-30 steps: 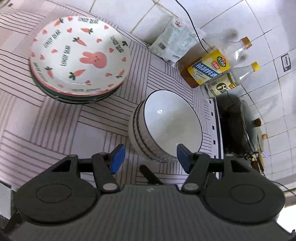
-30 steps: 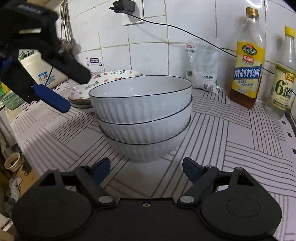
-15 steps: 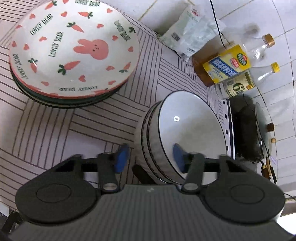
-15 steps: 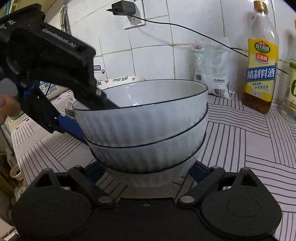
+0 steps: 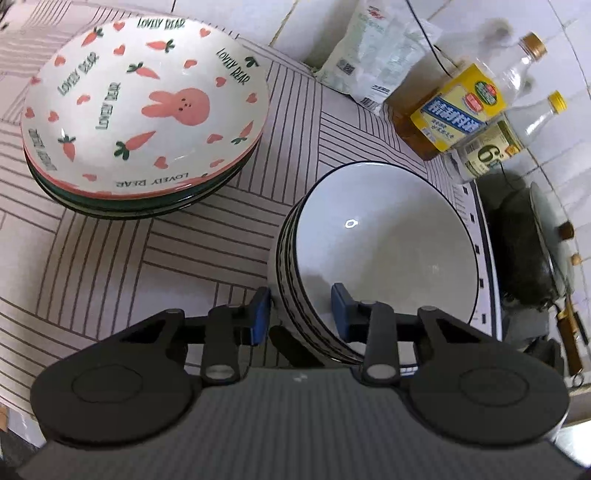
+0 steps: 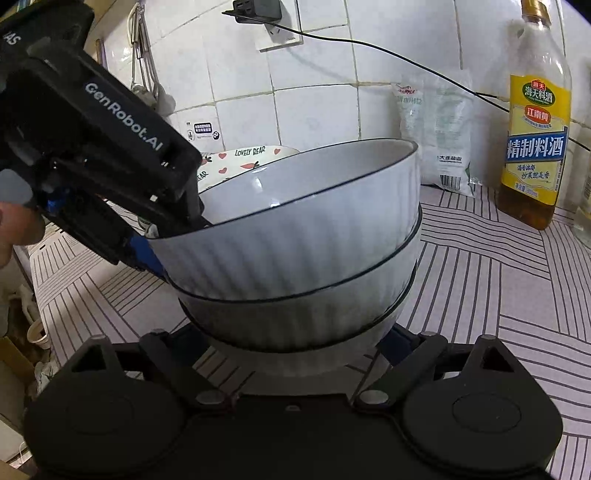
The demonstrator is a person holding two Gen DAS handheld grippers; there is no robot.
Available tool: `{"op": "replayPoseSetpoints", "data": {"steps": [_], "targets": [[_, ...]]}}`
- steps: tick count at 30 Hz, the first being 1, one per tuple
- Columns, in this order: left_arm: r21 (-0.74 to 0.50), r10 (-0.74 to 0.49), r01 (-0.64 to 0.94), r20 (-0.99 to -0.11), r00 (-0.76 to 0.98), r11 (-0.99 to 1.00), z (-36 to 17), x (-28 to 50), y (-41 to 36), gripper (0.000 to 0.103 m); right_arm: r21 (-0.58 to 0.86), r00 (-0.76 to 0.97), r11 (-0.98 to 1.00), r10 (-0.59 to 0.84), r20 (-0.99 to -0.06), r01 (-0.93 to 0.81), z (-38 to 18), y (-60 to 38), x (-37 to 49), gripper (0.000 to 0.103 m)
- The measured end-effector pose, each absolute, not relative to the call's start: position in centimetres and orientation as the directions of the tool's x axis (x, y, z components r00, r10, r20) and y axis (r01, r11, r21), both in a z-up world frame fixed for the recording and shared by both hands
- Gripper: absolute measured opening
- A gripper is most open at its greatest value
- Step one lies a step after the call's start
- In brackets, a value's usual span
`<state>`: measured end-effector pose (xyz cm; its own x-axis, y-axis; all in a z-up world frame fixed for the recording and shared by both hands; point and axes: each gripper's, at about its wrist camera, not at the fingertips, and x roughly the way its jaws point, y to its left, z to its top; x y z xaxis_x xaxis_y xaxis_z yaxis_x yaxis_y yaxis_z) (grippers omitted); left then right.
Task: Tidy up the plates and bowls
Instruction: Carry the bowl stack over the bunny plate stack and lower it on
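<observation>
A stack of three white ribbed bowls with dark rims stands on the striped counter. My left gripper straddles the near rim of the stack, one blue pad outside and one inside the top bowl, which is tilted up on that side; it also shows in the right wrist view. My right gripper is open around the base of the bottom bowl, its pads mostly hidden. A stack of plates topped by a rabbit-and-carrot plate sits to the left.
Two bottles and a white bag stand at the tiled wall. A dark wok with glass lid sits on the stove at right. A cable runs from a wall socket.
My left gripper came down onto the bowl stack's rim and narrowed on it, tilting the top bowl. My right gripper moved forward until its fingers flank the bottom bowl.
</observation>
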<state>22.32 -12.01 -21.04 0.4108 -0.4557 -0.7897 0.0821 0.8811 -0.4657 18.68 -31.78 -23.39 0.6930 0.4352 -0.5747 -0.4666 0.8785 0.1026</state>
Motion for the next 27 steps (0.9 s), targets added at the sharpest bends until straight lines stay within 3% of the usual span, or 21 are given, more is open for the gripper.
{"op": "replayPoseSetpoints", "data": {"steps": [14,27], "targets": [[-0.43,-0.444,0.142,-0.769,0.461,0.892,-15.9,18.5,-10.1,0.034,0.048,0.721,0.85,0.474,-0.506,-0.525,-19.3,-30.0,15.0,0.095],[-0.42,-0.398,0.082,-0.754,0.522,0.904,-10.6,17.4,-2.4,0.034,0.01,0.676,0.763,0.579,-0.455,-0.646,-15.1,-23.3,16.9,0.095]]}}
